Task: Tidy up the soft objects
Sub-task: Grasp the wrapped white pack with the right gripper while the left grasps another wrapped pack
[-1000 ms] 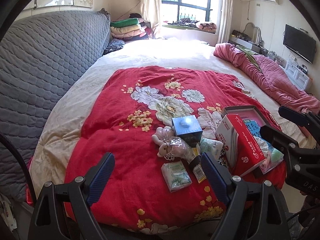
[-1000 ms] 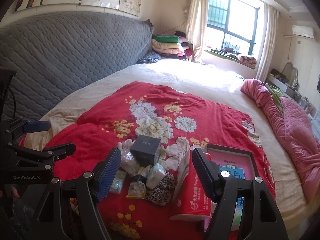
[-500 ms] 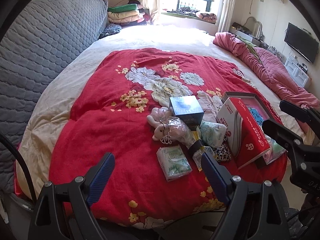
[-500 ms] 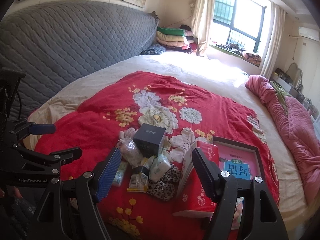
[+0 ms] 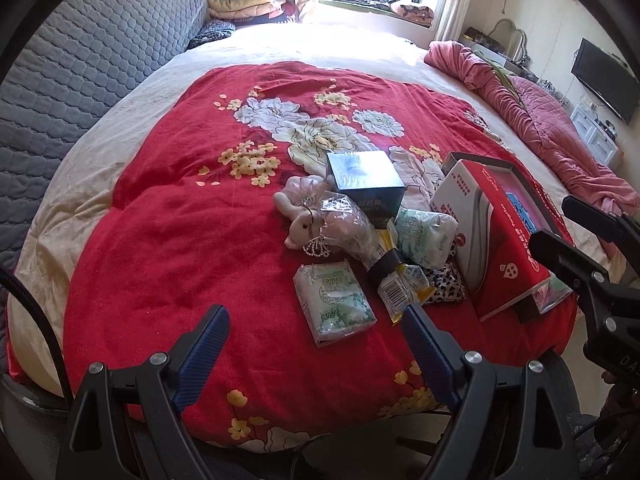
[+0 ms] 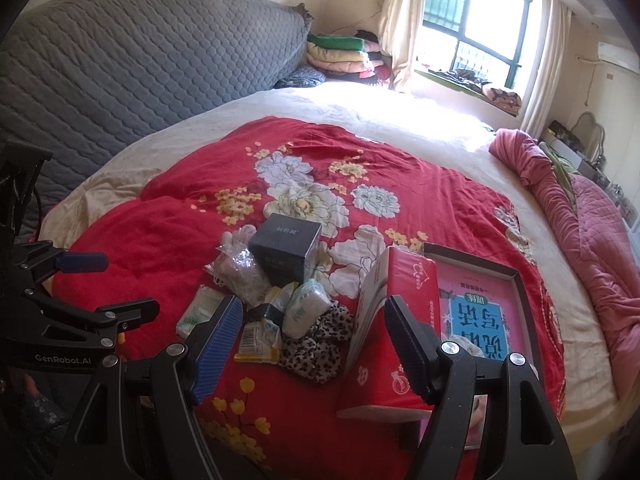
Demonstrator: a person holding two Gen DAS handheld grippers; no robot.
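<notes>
A small pile lies on the red floral blanket [image 5: 168, 240]. It holds a pink plush toy in a clear bag [image 5: 320, 224], two green-and-white tissue packs [image 5: 334, 304] [image 5: 426, 236], a leopard-print pouch [image 5: 444, 286], a yellow snack packet [image 5: 400, 290] and a dark box [image 5: 364, 180]. My left gripper [image 5: 316, 354] hangs open just short of the nearer tissue pack, holding nothing. My right gripper [image 6: 312, 344] is open above the leopard-print pouch [image 6: 316, 344] and the yellow packet [image 6: 258, 338], also holding nothing. Each gripper shows at the edge of the other's view.
A red tissue box [image 5: 492, 240] leans on a dark tray [image 6: 472, 264] holding a pink book, at the right of the pile. A grey quilted headboard [image 5: 80, 60] stands at left. A pink quilt [image 5: 540, 120] lies at right, and folded blankets [image 6: 340, 50] are stacked near the window.
Both grippers have come down toward the bed and tipped further downward, so the pile looks nearer and larger. Their jaws stay equally wide. No object has moved.
</notes>
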